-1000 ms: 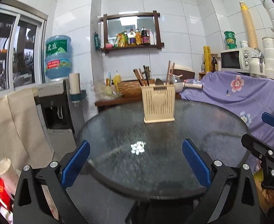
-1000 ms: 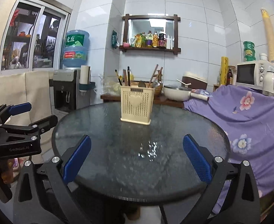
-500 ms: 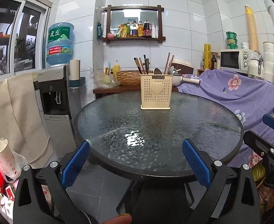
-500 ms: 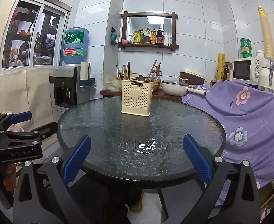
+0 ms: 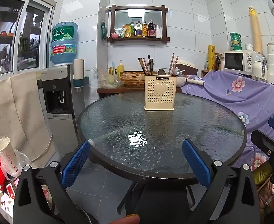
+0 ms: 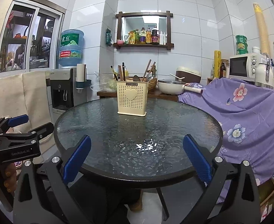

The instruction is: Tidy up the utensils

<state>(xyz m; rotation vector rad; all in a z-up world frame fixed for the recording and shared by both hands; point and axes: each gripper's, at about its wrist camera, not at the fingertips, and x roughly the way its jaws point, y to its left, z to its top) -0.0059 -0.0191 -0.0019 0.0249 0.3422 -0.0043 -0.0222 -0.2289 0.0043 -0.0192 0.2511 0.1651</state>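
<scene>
A cream perforated utensil holder (image 5: 159, 92) (image 6: 132, 97) with a heart on its front stands on the far half of a round glass table (image 5: 202, 130) (image 6: 174, 123). Chopsticks (image 5: 146, 64) (image 6: 120, 71) and spoons stick up from it. My left gripper (image 5: 136, 158) is open and holds nothing, low at the table's near edge. My right gripper (image 6: 137, 154) is open too, also empty, at the near edge. In the right wrist view the left gripper shows at the left side (image 6: 19, 128), held by a hand.
A water dispenser (image 5: 62, 93) with a blue bottle stands left of the table. A purple floral cloth (image 6: 249, 108) covers furniture on the right, with a microwave (image 6: 244, 67) behind. A wooden side table with a pan (image 6: 171, 86) sits behind the holder. A paper cup (image 5: 7, 155) and bags lie low left.
Both grippers have drawn back and dropped lower, so the table and holder look farther away and the table's underside and floor now show. Both stayed open.
</scene>
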